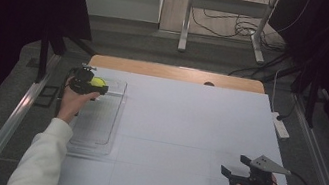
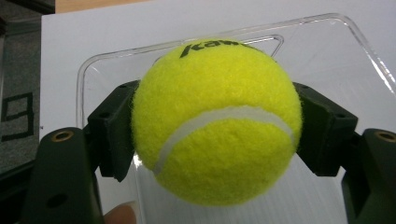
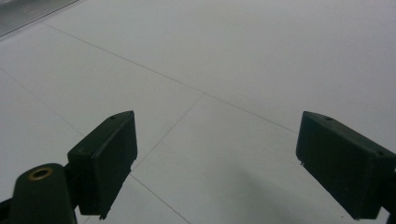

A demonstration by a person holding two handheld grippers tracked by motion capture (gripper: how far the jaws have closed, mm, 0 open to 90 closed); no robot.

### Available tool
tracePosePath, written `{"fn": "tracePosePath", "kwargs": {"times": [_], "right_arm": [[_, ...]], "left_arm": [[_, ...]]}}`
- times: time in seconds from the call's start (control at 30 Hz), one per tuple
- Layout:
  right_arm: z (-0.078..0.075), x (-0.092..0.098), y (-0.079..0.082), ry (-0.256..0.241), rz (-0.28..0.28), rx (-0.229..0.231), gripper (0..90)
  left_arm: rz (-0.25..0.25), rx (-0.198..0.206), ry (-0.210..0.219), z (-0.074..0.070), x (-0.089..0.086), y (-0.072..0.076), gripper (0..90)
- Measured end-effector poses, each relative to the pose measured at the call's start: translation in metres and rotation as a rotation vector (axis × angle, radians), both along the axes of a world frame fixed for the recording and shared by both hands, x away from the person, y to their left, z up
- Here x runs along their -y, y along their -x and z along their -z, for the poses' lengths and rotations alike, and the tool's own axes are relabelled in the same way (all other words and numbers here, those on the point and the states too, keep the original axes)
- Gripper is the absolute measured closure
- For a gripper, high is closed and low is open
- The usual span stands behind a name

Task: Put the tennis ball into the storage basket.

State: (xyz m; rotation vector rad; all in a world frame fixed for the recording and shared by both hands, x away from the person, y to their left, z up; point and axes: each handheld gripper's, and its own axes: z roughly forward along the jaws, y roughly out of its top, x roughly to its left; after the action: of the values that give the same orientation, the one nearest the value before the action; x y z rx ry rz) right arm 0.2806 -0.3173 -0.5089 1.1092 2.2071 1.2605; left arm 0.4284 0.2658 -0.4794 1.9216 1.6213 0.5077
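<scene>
Tennis ball (image 2: 215, 122) is pinched firmly in your left gripper (image 1: 87, 85), held over the far end of the clear tray (image 1: 96, 126) at the table's left. Grasp done; letting go is left. Your right gripper (image 1: 235, 174) rests near right, jaws apart, holding nothing.

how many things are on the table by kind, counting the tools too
tennis ball: 1, yellow, clamped in the left tool above the tray
clear plastic tray: 1, at the left of the table
tools: 2, the left one and the right tool, which is open with nothing between its jaws
total: 4
</scene>
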Motion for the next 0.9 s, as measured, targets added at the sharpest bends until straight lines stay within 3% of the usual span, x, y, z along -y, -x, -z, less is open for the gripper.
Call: {"fn": "tracePosePath", "kwargs": {"times": [0.9], "right_arm": [[0.001,0.000,0.000,0.001,0.004,-0.009,13.0]], "left_arm": [[0.012,-0.085,-0.030,0.015,0.000,-0.007,25.4]]}}
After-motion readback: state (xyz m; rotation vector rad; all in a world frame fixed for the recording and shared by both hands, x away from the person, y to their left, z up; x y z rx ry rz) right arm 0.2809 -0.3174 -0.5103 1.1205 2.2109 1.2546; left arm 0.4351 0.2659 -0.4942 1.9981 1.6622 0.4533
